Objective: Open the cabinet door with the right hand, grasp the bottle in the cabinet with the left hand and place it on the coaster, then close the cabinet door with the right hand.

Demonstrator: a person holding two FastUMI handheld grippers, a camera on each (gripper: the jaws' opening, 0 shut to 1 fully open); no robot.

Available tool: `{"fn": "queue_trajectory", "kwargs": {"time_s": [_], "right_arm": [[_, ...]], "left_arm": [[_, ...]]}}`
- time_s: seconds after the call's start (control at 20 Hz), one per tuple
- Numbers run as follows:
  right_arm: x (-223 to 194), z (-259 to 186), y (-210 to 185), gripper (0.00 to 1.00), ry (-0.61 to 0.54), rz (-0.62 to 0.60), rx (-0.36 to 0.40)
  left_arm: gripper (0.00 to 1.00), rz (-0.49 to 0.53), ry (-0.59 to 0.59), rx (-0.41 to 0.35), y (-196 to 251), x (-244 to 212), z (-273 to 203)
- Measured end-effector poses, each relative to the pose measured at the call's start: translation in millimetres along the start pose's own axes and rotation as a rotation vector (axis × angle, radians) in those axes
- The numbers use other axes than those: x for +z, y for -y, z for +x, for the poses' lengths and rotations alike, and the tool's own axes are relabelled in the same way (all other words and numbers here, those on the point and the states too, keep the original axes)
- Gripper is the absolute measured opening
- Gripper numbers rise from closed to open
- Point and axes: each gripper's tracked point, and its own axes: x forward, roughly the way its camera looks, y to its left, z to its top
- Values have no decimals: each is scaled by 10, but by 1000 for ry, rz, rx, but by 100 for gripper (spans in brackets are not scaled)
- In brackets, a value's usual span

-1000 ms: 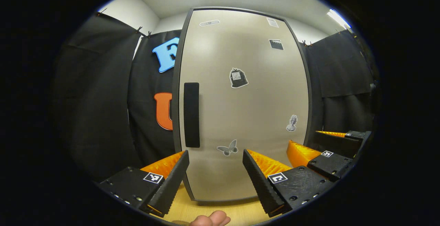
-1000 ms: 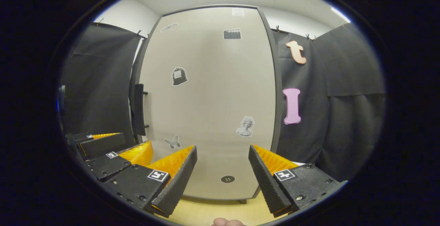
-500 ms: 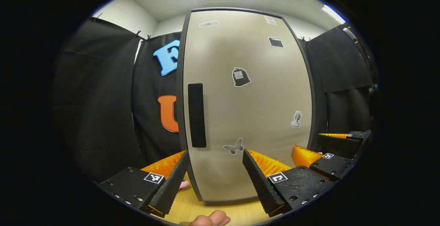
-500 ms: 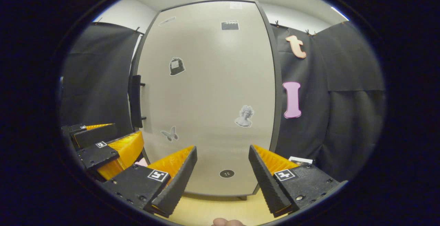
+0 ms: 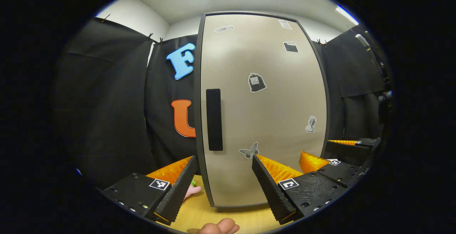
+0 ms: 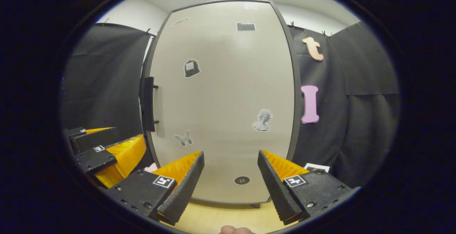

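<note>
Door shut, both grippers waiting in front of it.

Left gripper view: left gripper held low, fingers spread and empty, squared to the cabinet door, likely staged to reach in once it swings. Black handle on the door's left edge. Something pink lies on the wooden table beside the cabinet (coaster? cannot tell).
Right gripper view: right gripper also spread, empty, well short of the handle. Bottle presumably inside; contents hidden behind the closed door.

Pale wooden tabletop below
</note>
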Motion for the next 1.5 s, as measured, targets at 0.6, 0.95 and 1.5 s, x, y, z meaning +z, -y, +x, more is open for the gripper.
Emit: {"fn": "queue_trajectory", "kwargs": {"time_s": [0.6,0.95,1.5], "right_arm": [[42,-109,-52,97,8,-11,19],[44,-82,32,97,8,-11,-17],[695,555,-1105,97,137,-108,218]], "left_arm": [[95,-32,2,15,-31,62,10],[95,-70,-10,8,-84,-32,-25],[95,-10,-4,-34,-409,-180,-719]]}}
